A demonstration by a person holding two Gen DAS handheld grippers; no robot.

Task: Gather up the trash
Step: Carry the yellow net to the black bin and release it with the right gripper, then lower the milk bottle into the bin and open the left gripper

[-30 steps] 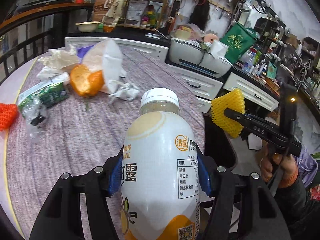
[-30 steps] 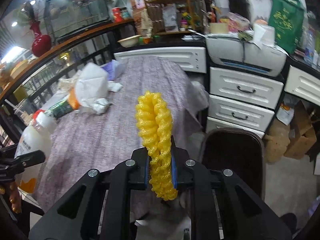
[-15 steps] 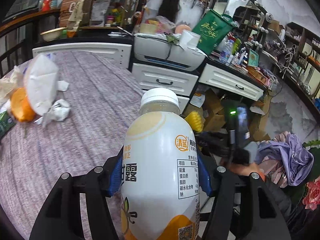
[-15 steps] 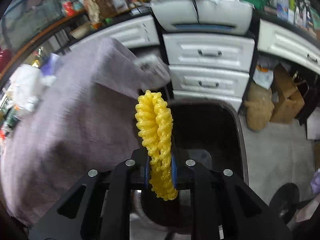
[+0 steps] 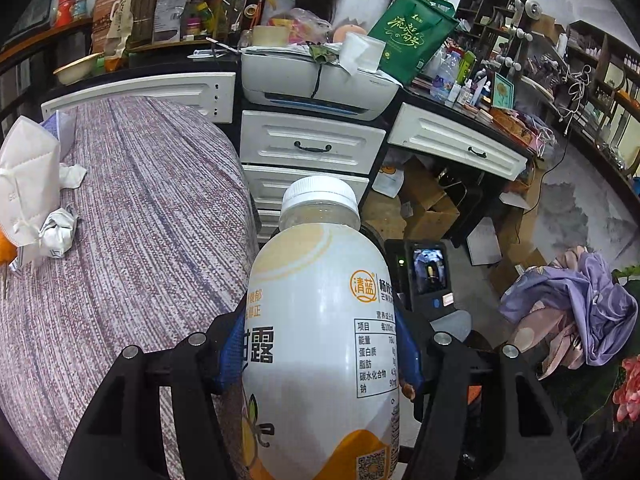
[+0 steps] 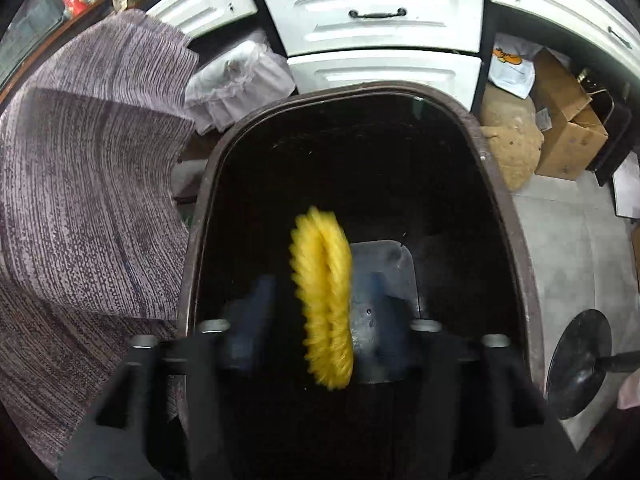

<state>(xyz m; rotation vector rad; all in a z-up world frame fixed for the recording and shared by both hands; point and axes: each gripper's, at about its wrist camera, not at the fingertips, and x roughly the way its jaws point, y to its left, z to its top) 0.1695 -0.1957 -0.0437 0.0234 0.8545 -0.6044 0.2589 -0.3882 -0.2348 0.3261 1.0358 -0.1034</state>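
The right gripper (image 6: 320, 320) hangs over the mouth of the dark brown plastic trash bin (image 6: 520, 240); its jaws have just been opening, and the yellow foam fruit net (image 6: 322, 296) sits loose between the spread blue pads, blurred. The left gripper (image 5: 320, 356) clamps a white plastic drink bottle with a white cap (image 5: 320, 320), beside the table's purple woven cloth (image 5: 140, 220).

Bin (image 6: 516, 216) mouth open below, tablecloth (image 6: 92, 184) close left (drawers (image 6: 376, 12) behind)
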